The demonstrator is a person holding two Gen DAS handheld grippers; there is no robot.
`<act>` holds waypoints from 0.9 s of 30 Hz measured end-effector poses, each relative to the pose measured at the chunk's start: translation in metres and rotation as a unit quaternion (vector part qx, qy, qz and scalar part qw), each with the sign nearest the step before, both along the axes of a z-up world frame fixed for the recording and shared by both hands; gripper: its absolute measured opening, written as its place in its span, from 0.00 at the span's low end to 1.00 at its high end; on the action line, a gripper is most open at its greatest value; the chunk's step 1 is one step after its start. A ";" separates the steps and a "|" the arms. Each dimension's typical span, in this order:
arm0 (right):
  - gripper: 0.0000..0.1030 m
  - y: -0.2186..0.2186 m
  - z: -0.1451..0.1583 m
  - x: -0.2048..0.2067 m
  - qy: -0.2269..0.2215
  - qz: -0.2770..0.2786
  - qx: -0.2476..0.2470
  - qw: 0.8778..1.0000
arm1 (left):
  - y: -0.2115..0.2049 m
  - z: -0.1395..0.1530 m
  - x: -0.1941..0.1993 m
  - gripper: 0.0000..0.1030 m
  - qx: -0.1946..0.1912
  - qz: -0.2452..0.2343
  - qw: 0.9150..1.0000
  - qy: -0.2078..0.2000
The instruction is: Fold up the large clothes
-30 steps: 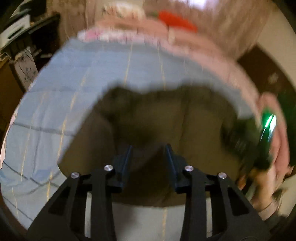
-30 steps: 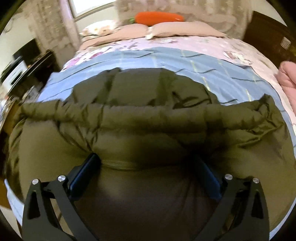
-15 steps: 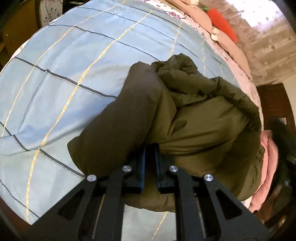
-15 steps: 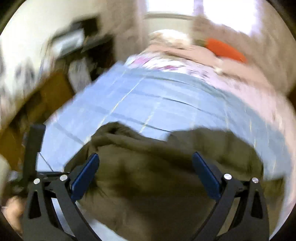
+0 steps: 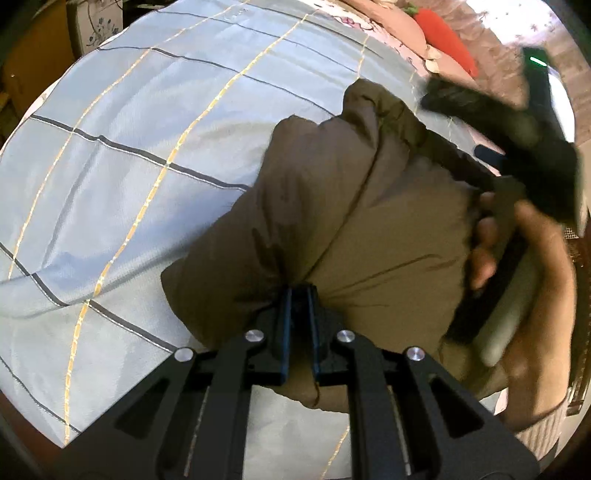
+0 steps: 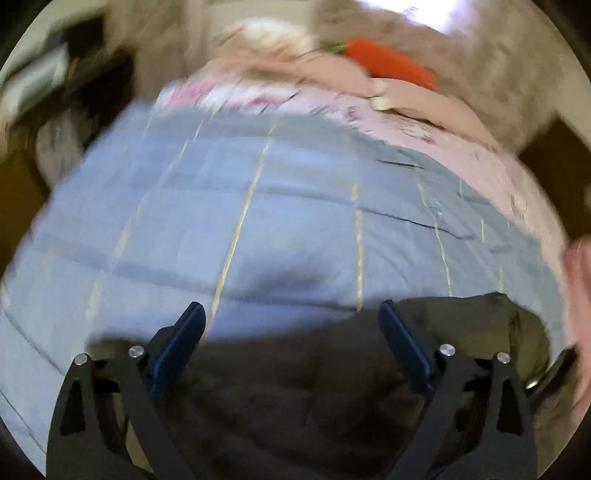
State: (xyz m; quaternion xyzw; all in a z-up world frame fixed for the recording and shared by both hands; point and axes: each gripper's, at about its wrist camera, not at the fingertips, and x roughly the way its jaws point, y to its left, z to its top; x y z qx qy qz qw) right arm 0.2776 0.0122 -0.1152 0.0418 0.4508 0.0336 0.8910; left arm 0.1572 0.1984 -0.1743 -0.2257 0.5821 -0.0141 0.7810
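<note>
An olive-green puffer jacket [image 5: 354, 206] lies bunched on a light blue checked bedspread [image 5: 129, 155]. My left gripper [image 5: 298, 291] is shut on a fold of the jacket at its near edge. My right gripper [image 6: 291, 314] is open and empty, hovering over the jacket's far edge [image 6: 461, 321] and the bedspread [image 6: 258, 221]; this view is blurred. In the left wrist view the right gripper [image 5: 491, 155] and the hand holding it [image 5: 517, 258] pass over the jacket's right side.
Pink pillows [image 6: 424, 110] and an orange carrot-shaped cushion [image 6: 388, 62] lie at the head of the bed. A pink floral sheet [image 6: 240, 96] shows beyond the bedspread. Dark furniture [image 5: 92, 22] stands left of the bed. A dark wooden headboard [image 6: 554, 155] is at the right.
My left gripper stays shut on the jacket fold and has drawn it nearer. My right gripper, still open, has swept across the jacket toward its far edge and now appears in the left view.
</note>
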 end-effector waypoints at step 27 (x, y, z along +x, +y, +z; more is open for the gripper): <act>0.85 0.030 0.008 -0.020 0.057 0.151 0.336 0.928 | 0.007 0.014 -0.003 0.25 0.049 0.067 0.996 -0.022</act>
